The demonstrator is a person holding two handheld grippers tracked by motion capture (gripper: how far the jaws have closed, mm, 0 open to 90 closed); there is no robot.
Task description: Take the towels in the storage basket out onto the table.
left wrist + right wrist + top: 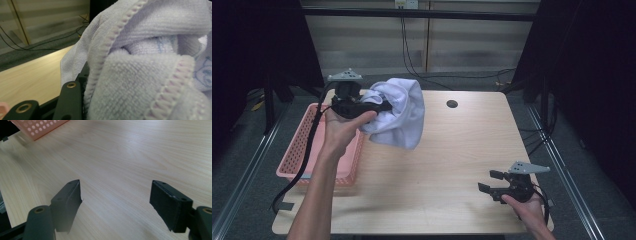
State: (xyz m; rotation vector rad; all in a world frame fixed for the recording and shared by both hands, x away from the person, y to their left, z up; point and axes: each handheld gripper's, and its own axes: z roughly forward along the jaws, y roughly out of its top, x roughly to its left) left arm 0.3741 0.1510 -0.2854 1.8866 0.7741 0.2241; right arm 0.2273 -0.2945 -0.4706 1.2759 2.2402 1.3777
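A white terry towel [398, 112] hangs bunched in the air over the table's back left. My left gripper [382, 106] is shut on its upper fold, just right of the pink basket [302, 150]. In the left gripper view the towel [150, 62] with its stitched hem bulges over the black jaw at the bottom left. My right gripper [490, 181] rests low near the table's front right corner, held by a hand. Its two black fingers [67, 202] stand wide apart over bare wood, nothing between them.
The light wooden table [447, 165] has a round cable hole [452, 104] at the back. The perforated pink basket stands on its left edge, and its corner [37, 128] shows in the right gripper view. Cables lie on the floor behind. Dark curtains flank both sides.
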